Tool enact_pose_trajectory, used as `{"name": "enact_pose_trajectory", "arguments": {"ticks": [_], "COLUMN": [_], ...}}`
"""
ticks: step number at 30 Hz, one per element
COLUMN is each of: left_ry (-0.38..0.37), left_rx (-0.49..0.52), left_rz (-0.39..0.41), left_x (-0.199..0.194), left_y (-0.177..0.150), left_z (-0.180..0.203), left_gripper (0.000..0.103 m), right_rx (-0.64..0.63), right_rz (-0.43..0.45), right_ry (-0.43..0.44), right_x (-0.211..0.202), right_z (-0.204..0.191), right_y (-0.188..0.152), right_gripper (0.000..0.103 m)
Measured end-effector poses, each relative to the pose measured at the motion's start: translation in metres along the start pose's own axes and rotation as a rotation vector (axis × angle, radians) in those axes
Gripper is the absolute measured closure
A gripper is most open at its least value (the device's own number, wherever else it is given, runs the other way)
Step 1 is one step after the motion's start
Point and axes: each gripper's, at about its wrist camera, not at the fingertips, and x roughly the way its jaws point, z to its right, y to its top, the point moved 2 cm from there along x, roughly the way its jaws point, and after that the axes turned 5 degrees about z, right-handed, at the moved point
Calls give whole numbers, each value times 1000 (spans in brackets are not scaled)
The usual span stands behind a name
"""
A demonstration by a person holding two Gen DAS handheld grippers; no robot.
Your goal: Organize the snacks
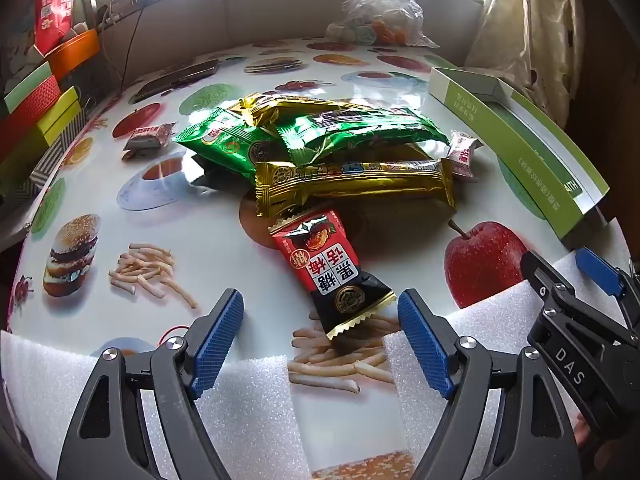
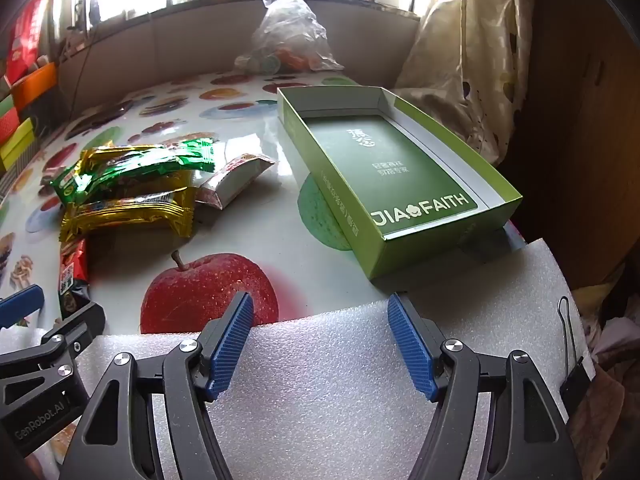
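Observation:
A pile of snack packets lies mid-table: green foil packs (image 1: 320,136) (image 2: 132,168), gold foil packs (image 1: 352,184) (image 2: 128,212) and small white-and-red packs (image 1: 464,156) (image 2: 236,178). One red-and-black packet (image 1: 332,272) (image 2: 72,276) lies nearest, its lower end reaching between the tips of my left gripper (image 1: 320,320), which stands open without touching it. An empty green box (image 2: 396,172) (image 1: 532,152) sits at the right. My right gripper (image 2: 320,320) hovers open over white foam (image 2: 320,360), short of the box, with nothing between its fingers.
A small dark-and-white packet (image 1: 148,138) lies apart at the left. A clear plastic bag (image 1: 380,12) (image 2: 288,36) sits at the back, stacked coloured boxes (image 1: 44,100) along the left edge, and a curtain (image 2: 460,52) at the right. Foam strips (image 1: 248,400) edge the near side of the printed tablecloth.

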Motion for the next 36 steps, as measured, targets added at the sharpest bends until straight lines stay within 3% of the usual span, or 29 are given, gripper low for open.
{"name": "enact_pose_trajectory", "arguments": {"ticks": [36], "left_ry": [7], "left_rx": [-6], "left_rz": [6], "left_x": [-4], "left_y": [-1], "left_z": [-3], "left_gripper": [23], "right_rx": [9], "right_rz": [4], "right_ry": [8], "right_x": [0], "right_z": [0], "right_y": [0], "right_gripper": [33]}}
